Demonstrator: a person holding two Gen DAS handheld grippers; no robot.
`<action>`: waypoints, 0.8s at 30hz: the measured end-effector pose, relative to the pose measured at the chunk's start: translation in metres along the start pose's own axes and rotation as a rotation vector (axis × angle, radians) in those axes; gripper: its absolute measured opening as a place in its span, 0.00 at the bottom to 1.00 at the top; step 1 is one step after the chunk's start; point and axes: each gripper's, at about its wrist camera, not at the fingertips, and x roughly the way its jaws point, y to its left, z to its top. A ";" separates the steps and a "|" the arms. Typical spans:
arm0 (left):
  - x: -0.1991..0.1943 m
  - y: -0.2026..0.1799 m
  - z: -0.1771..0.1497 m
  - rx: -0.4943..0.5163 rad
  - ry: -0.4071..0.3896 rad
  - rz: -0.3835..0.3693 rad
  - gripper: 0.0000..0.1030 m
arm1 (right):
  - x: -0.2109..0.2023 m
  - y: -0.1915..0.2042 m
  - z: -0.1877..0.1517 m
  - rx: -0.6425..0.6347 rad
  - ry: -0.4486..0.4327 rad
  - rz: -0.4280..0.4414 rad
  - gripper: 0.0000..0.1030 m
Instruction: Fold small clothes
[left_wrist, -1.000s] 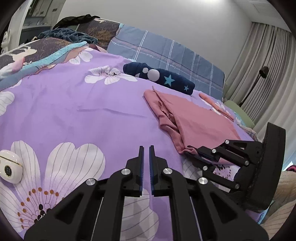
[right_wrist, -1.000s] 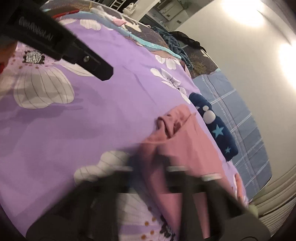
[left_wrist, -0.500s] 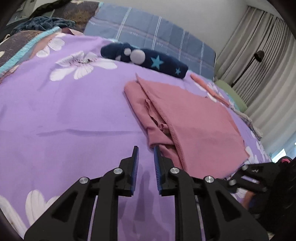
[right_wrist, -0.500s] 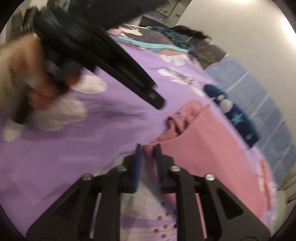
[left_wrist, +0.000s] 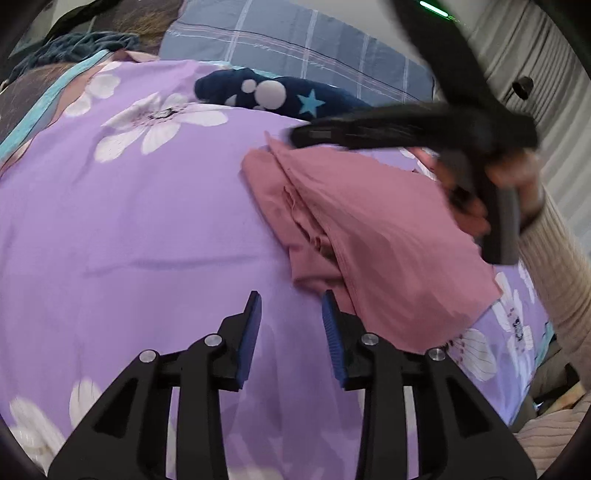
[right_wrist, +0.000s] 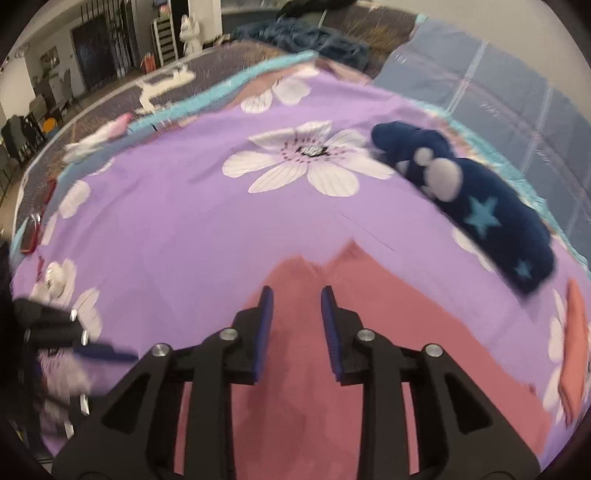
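Bedding first: a purple floral quilt (left_wrist: 129, 229) covered your bed, with a blue plaid pillow (left_wrist: 295, 40) beyond and curtains at the side. On it the pink garment (left_wrist: 369, 236) lay partly folded near a navy starred piece (right_wrist: 480, 206). Your left gripper (left_wrist: 290, 317) and right gripper (right_wrist: 295, 317) had just been opening, empty; the blurred right one seemed over the cloth's far corner, so next you needed fresh grips on its edges.

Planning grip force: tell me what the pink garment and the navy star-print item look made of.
Pink garment: thin woven or light knit fabric, matte; it lies flat with soft creases and a stitched hem. Navy star-print item: thicker, plush-looking fabric, perhaps fleece; rounded bulk, fuzzy outline, though blur leaves this open.
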 end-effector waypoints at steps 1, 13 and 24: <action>0.011 0.004 0.003 -0.009 0.007 -0.012 0.34 | 0.012 -0.002 0.007 0.015 0.026 0.008 0.33; 0.034 -0.005 0.010 0.006 -0.017 -0.096 0.05 | 0.054 0.000 0.026 -0.001 0.053 -0.033 0.03; 0.014 0.000 -0.005 -0.031 -0.064 -0.032 0.07 | 0.011 -0.023 0.013 0.127 -0.147 -0.017 0.27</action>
